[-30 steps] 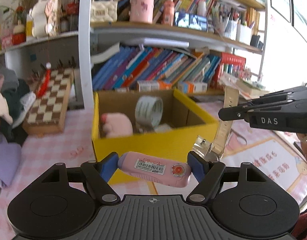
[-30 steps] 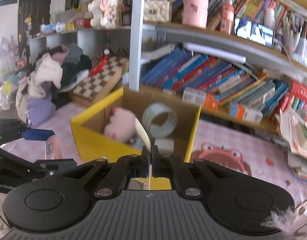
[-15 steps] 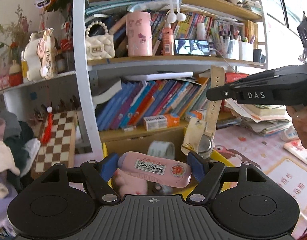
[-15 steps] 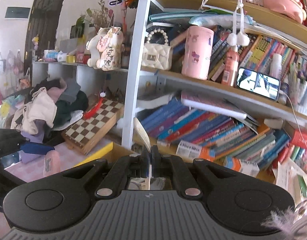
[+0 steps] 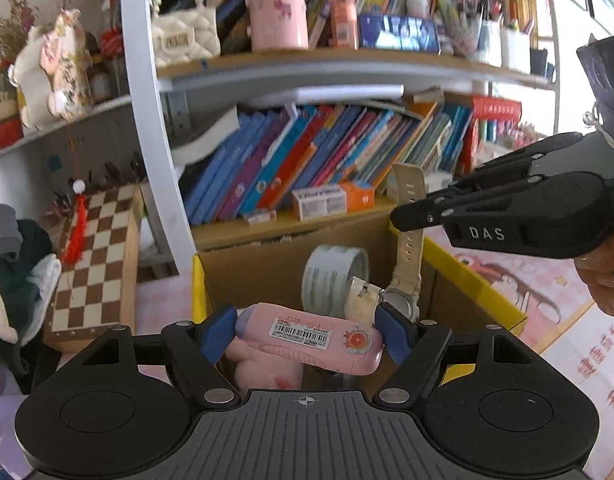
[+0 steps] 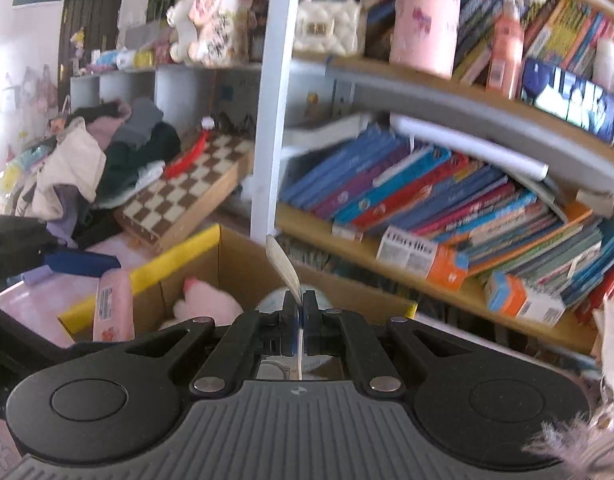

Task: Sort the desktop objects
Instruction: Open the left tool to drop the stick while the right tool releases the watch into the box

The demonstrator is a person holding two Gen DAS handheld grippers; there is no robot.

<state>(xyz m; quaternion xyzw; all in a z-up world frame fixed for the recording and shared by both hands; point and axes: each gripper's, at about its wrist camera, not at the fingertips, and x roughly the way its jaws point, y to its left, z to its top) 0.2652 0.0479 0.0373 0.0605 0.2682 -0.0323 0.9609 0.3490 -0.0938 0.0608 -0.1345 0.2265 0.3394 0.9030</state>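
1. Your left gripper (image 5: 307,336) clamps a pink eraser-like case (image 5: 309,338) crosswise between its blue pads, at lower centre of the left view; a barcode label and a round sticker face up.
2. Your right gripper (image 6: 299,320) is pinched tight on the cream strap of a wristwatch (image 5: 405,248), which hangs at centre right of the left view.
3. Just behind both sits a yellow-rimmed cardboard box (image 5: 471,276) holding a tape roll (image 5: 331,276) and a pink plush (image 6: 205,302).
4. Beyond: a chessboard (image 5: 97,256) at left, leaning books (image 5: 307,160), and a pink checked tabletop (image 5: 547,304).
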